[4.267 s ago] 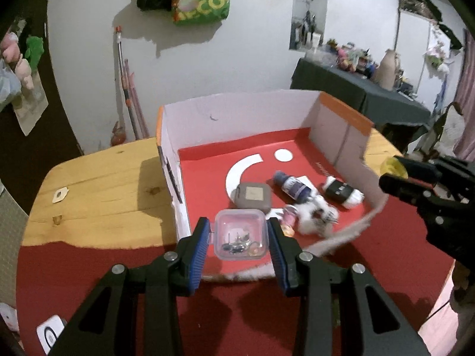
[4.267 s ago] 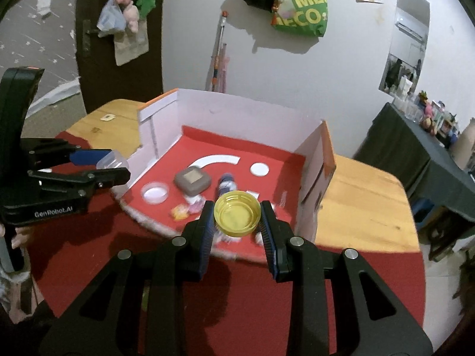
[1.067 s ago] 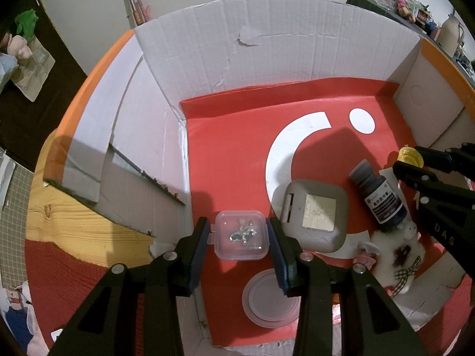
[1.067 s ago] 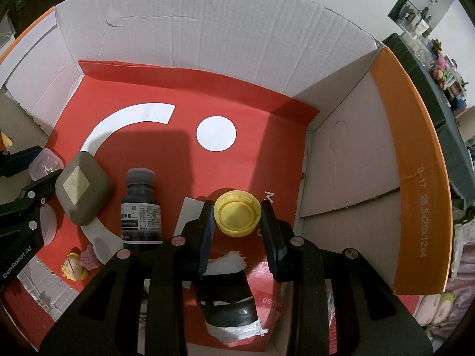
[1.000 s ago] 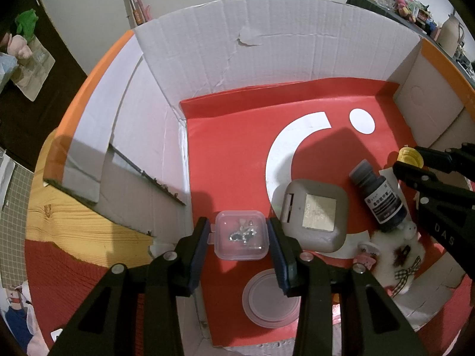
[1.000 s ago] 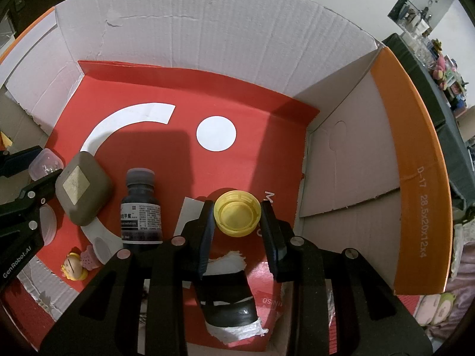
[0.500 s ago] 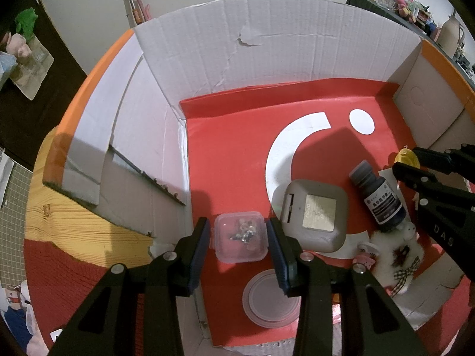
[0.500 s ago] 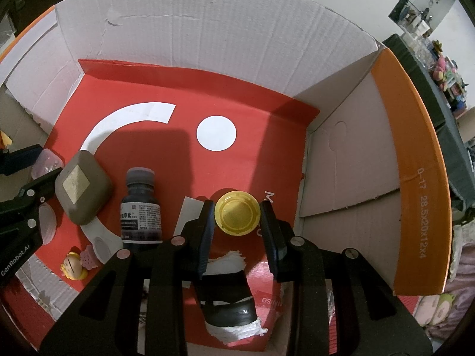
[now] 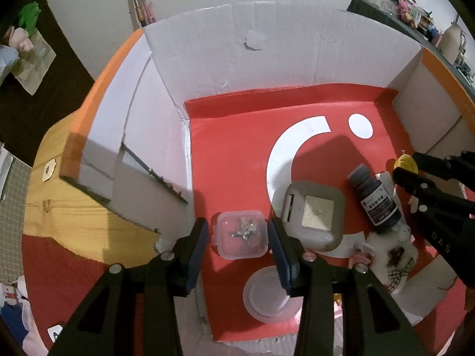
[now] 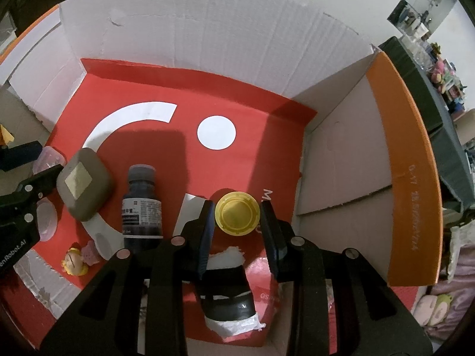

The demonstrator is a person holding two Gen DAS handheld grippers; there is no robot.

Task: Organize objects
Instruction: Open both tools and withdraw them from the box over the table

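A clear plastic box (image 9: 240, 235) with small metal bits lies on the red floor of the cardboard box (image 9: 237, 68), between the fingers of my left gripper (image 9: 237, 237), which is open with a gap on each side. A yellow cap (image 10: 237, 212) lies flat on the red floor between the fingers of my right gripper (image 10: 237, 219), which is open. The cap also shows in the left wrist view (image 9: 405, 162).
Inside the cardboard box lie a grey square case (image 9: 311, 215), a dark bottle (image 10: 142, 204), a clear round lid (image 9: 268, 295), a black-and-white roll (image 10: 228, 302), a fluffy toy (image 9: 392, 256) and a small figurine (image 10: 74, 261). White walls (image 10: 207, 29) and orange flaps (image 10: 412, 178) enclose it.
Both grippers have opened and let go: the clear plastic box and the yellow cap now rest on the box floor. Before that, both were lowered from above the table into the box.
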